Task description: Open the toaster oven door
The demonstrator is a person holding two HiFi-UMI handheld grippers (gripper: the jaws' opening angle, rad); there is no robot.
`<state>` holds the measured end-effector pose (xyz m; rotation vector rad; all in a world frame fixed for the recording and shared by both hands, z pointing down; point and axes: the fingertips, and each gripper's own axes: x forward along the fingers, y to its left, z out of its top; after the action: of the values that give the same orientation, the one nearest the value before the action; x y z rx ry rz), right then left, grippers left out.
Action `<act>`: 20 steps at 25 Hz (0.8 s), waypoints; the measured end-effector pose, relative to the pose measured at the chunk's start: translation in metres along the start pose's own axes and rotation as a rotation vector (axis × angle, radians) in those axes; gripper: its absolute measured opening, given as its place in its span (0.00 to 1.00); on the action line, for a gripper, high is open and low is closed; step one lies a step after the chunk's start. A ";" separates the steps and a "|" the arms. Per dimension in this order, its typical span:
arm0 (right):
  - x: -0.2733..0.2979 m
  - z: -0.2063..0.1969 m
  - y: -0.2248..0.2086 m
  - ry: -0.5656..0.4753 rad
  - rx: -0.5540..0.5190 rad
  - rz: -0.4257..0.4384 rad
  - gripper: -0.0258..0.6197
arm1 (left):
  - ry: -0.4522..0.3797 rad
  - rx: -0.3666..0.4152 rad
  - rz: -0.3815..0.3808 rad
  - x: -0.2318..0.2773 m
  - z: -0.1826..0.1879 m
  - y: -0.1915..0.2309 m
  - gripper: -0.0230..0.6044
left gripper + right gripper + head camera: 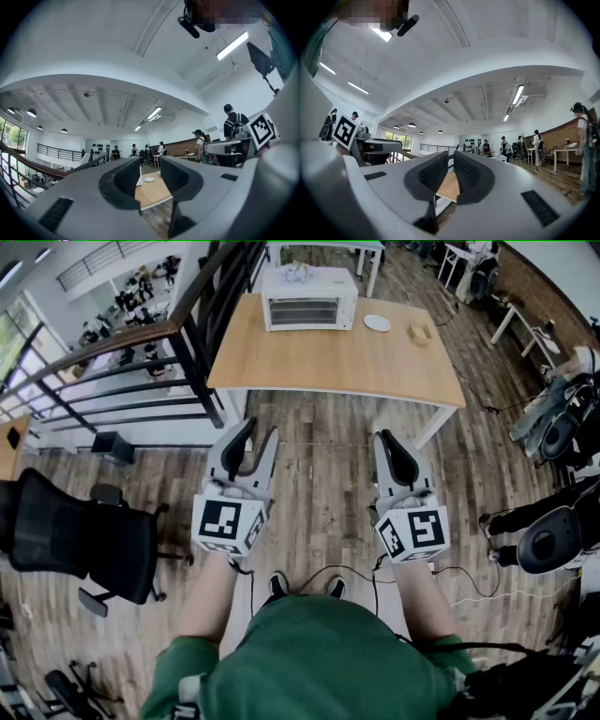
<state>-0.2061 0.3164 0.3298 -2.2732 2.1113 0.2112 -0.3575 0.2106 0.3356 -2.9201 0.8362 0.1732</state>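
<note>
Toaster oven [308,298] – door closed – stands at the far edge of the table [337,362], with a white plate [377,322] to its right. Both tongs are held over the wood floor [319,474], well short of the table. Left tongs [259,433]: jaws partly apart, nothing between them. Right tongs [388,439]: jaw tips drawn together – holding nothing.

Left tool [150,176]: jaws apart, nothing between them. The gap frames a wooden tabletop [152,193] with a white plate [149,179] and a white sliver of the toaster oven [139,177]. Railing [56,152] at left, people [201,144] standing beyond, strip lights [232,45] overhead.
</note>
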 end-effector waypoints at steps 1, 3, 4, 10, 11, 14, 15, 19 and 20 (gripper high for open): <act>-0.004 0.001 -0.007 -0.003 0.001 0.002 0.13 | 0.000 -0.004 0.005 0.003 0.001 -0.006 0.27; -0.010 0.002 -0.020 -0.006 0.003 0.007 0.13 | 0.002 -0.008 0.016 0.008 0.002 -0.018 0.27; -0.014 0.002 -0.027 -0.006 0.006 0.010 0.12 | 0.004 -0.005 0.022 0.010 0.003 -0.023 0.27; -0.028 0.007 -0.052 -0.017 0.017 0.042 0.12 | -0.004 0.006 0.064 0.019 0.014 -0.049 0.27; -0.030 0.008 -0.056 -0.023 0.018 0.050 0.13 | -0.005 0.010 0.073 0.020 0.016 -0.053 0.27; -0.034 0.011 -0.065 -0.044 0.032 0.079 0.13 | -0.011 0.021 0.096 0.025 0.020 -0.062 0.27; -0.035 0.011 -0.068 -0.047 0.038 0.087 0.13 | -0.013 0.023 0.102 0.026 0.021 -0.065 0.27; -0.033 0.008 -0.082 -0.044 0.058 0.093 0.13 | -0.010 0.040 0.119 0.031 0.021 -0.071 0.27; -0.029 0.005 -0.085 -0.039 0.061 0.088 0.14 | -0.005 0.045 0.126 0.033 0.020 -0.069 0.27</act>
<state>-0.1242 0.3526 0.3228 -2.1276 2.1693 0.1884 -0.2948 0.2539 0.3158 -2.8257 1.0100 0.1684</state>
